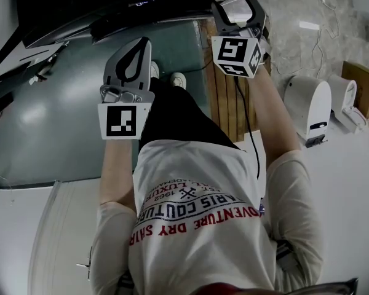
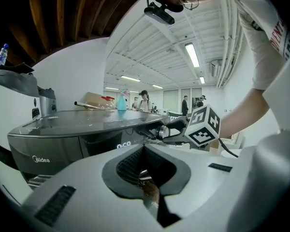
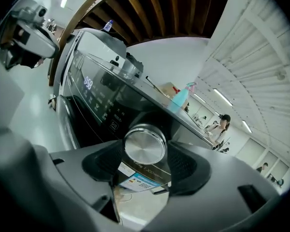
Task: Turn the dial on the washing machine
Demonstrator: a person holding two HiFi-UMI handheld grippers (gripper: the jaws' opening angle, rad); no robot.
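The silver dial [image 3: 145,144] sat on the washing machine [image 3: 87,88]'s dark front panel, with the right gripper [image 3: 146,154] spread around it, pads just off the rim. The left gripper [image 2: 144,151] hung aside, pressed together on nothing. Risk imo: a weak or off-centre squeeze would let the pads skid round that smooth metal.

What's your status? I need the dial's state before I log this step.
Left gripper shut, empty. Right gripper open, jaws either side of the dial. Nothing blocking it.
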